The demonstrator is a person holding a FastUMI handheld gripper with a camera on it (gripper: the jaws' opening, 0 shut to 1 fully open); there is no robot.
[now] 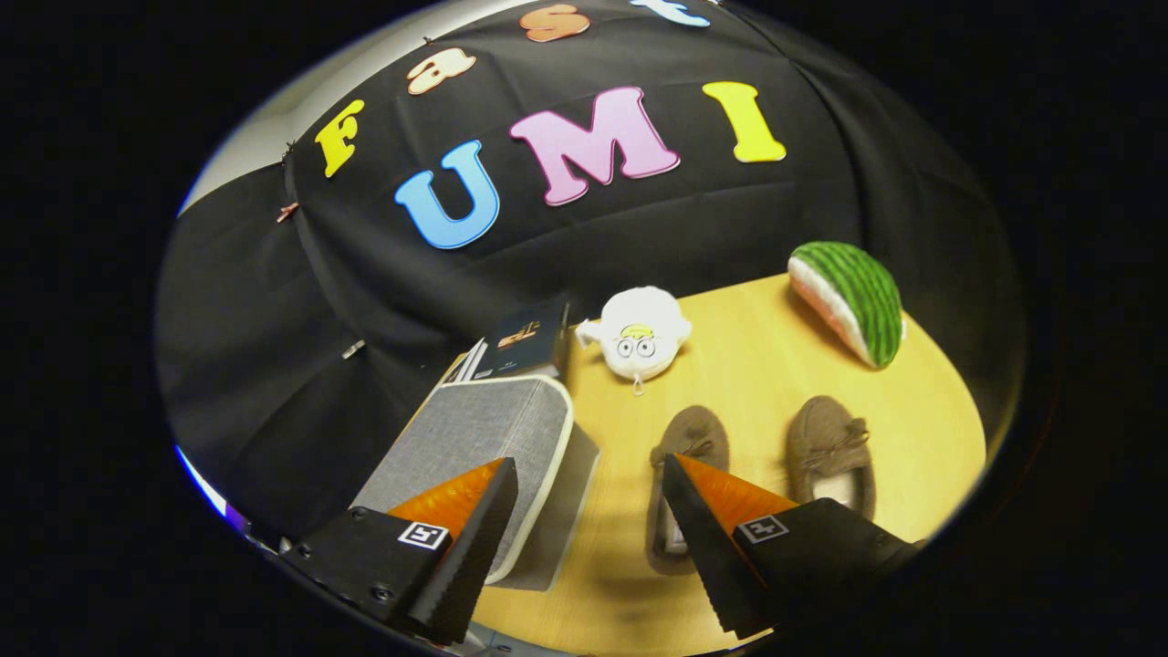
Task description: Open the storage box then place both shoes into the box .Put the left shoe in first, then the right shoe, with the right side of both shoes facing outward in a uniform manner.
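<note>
A grey fabric storage box (484, 438) with a pale rim stands on the wooden table (757, 365), lid down, under my left finger. Two brown moccasin shoes lie side by side, toes pointing away from me. One shoe (689, 456) lies just ahead of my right finger, which hides its heel. The other shoe (829, 452) lies to its right, apart from the fingers. My gripper (589, 470) hangs above the table with its fingers wide apart and nothing between them.
A white plush toy (639, 339) sits beyond the shoes near the wall. A watermelon-slice cushion (853, 297) rests at the far right. A dark book (525, 342) leans behind the box.
</note>
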